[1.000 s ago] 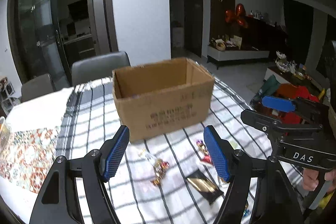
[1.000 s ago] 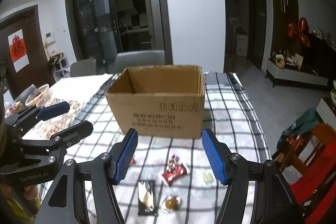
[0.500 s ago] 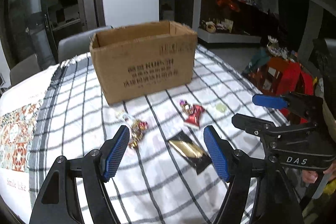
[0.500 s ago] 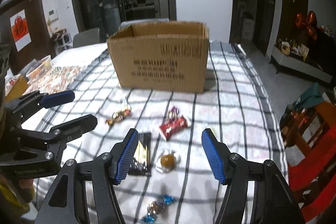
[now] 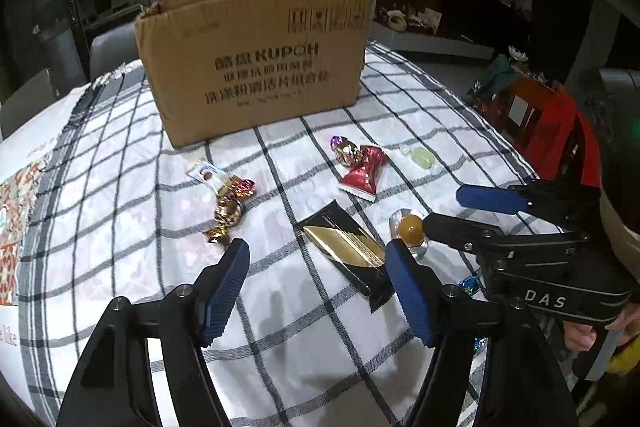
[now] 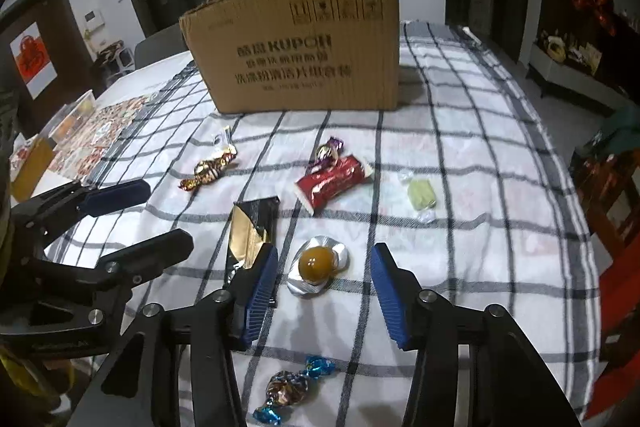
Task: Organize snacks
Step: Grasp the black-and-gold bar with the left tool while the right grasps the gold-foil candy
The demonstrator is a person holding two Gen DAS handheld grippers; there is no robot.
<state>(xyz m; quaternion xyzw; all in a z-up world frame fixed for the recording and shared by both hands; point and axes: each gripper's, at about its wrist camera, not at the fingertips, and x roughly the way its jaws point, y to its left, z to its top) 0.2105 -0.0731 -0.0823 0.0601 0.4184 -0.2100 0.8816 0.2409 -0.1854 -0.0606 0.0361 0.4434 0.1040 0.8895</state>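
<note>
A brown cardboard box (image 5: 256, 63) (image 6: 304, 47) stands at the far side of the checked tablecloth. In front of it lie loose snacks: a red packet (image 5: 365, 174) (image 6: 332, 183), a black-and-gold packet (image 5: 348, 249) (image 6: 250, 227), a gold-wrapped candy (image 5: 228, 213) (image 6: 208, 169), an amber ball in foil (image 5: 410, 229) (image 6: 318, 265), a pale green candy (image 6: 421, 195) and a blue-ended candy (image 6: 292, 393). My left gripper (image 5: 316, 291) is open and empty, low over the cloth beside the black packet. My right gripper (image 6: 324, 299) is open and empty, straddling the amber ball.
A floral mat (image 6: 100, 131) and a clear tub (image 6: 76, 107) lie at the table's left. Grey chairs (image 5: 108, 51) stand behind the table. Red furniture (image 6: 616, 187) is off the right edge. A purple-and-gold candy (image 6: 328, 151) rests against the red packet.
Both grippers have dropped and tilted down toward the snacks, moving closer to the cloth. The right gripper has come over the amber ball. Both stay open.
</note>
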